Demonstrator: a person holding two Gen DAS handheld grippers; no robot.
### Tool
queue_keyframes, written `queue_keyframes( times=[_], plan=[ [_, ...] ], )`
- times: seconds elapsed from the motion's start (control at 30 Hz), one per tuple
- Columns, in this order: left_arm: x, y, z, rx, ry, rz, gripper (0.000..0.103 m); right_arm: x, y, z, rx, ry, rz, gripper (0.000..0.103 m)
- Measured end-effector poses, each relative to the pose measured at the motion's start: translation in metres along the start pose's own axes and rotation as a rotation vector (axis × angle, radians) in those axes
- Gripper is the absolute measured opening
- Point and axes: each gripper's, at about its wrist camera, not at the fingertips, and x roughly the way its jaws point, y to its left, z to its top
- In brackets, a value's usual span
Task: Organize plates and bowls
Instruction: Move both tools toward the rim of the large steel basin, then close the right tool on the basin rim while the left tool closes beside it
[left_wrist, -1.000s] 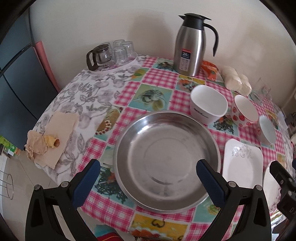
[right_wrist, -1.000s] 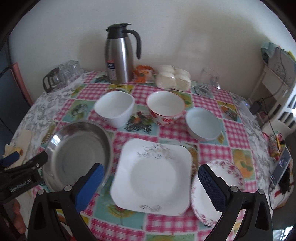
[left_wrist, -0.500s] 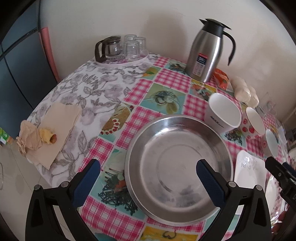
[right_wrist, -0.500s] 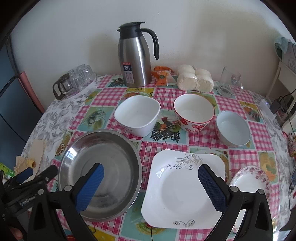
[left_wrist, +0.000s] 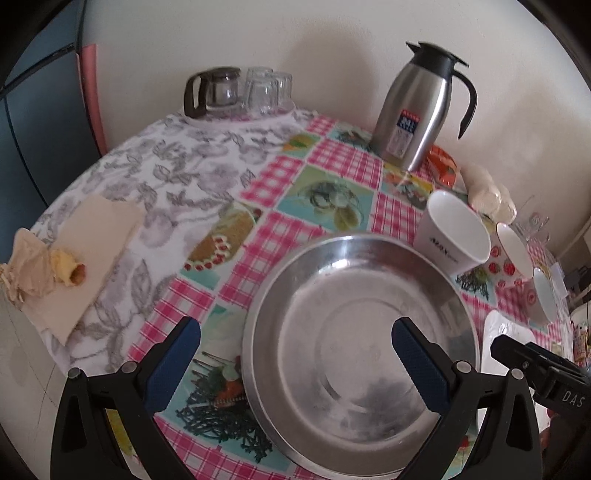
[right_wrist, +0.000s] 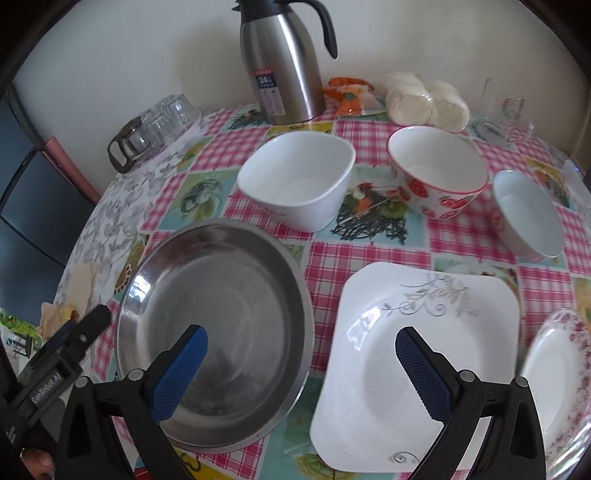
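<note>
Your left gripper (left_wrist: 295, 354) is spread wide and empty, directly over the steel plate (left_wrist: 360, 354) lying flat on the table. Your right gripper (right_wrist: 301, 365), also spread and empty, straddles the gap between that plate and the square white plate (right_wrist: 417, 332) beside it. The left hand is nearer the steel plate; the right, the white one.

Big round steel plate (right_wrist: 218, 332) sits empty, front left on the counter (right_wrist: 369, 251). Just right of it is a square white plate (right_wrist: 417, 369) w/ grey vine print, then a round floral plate (right_wrist: 557, 376) at the far right edge. Behind them, a row of 3 bowls, all upright & empty: squarish white bowl (right_wrist: 299, 181), strawberry bowl (right_wrist: 437, 170), small pale bowl (right_wrist: 528, 214).
</note>
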Motion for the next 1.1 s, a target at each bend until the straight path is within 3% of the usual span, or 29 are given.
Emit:
queue_keyframes(
  times=[0.33,0.87,0.97,1.1],
  plan=[
    [0.026,0.014,-0.008,-0.062,0.086,-0.014,0.103,0.019,0.000,-0.003,0.012,0.051,0.042,0.102],
    [0.049,0.025,-0.007,-0.110,0.158,-0.025,0.103,0.033,0.000,-0.006,0.020,0.082,0.071,0.066],
    [0.052,0.025,-0.006,-0.107,0.165,-0.028,0.099,0.034,0.000,-0.006,0.026,0.087,0.095,0.054],
    [0.056,0.024,-0.005,-0.106,0.181,-0.032,0.092,0.040,0.000,-0.007,0.030,0.111,0.091,0.046]
  ],
)
